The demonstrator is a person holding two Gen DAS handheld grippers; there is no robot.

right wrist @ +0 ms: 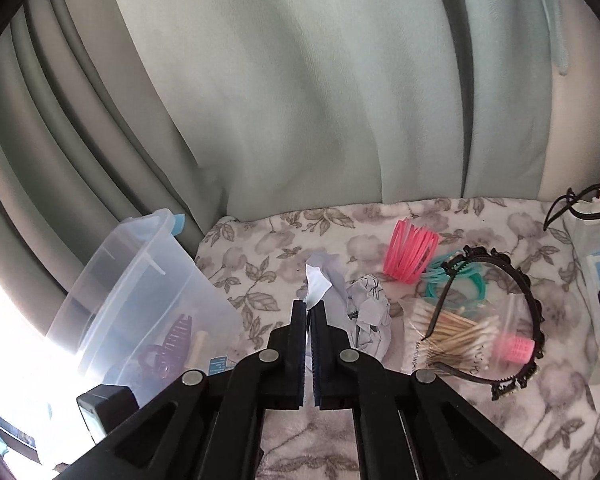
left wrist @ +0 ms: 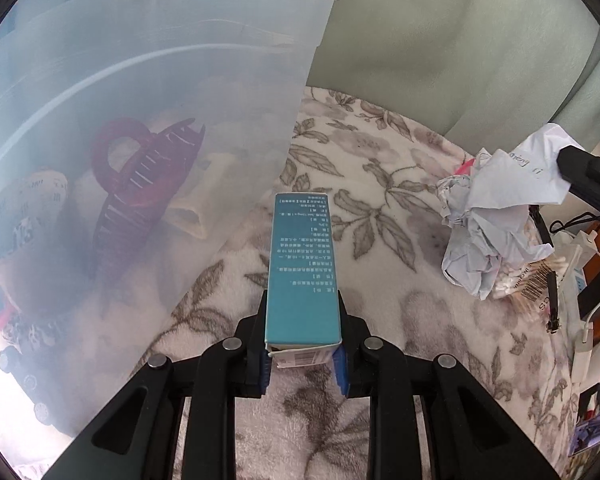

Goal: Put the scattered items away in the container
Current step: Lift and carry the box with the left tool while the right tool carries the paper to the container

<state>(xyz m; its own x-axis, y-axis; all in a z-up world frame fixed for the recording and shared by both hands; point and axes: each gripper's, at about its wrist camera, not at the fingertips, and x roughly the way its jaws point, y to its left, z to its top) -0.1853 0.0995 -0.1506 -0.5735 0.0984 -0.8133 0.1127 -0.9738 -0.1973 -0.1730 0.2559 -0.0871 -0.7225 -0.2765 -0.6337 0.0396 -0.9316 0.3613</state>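
The left tool (left wrist: 302,354) squeezes a teal box (left wrist: 302,268) by its near end. The box points straight ahead, and the clear tub (left wrist: 172,80) stands just to its left. The right tool (right wrist: 310,312) pinches crumpled paper (right wrist: 364,312), tub further left.

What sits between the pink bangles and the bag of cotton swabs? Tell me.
In the right wrist view, teal elastic bands lie between the pink bangles and the bag of cotton swabs, with one arm of the black headband crossing over them.
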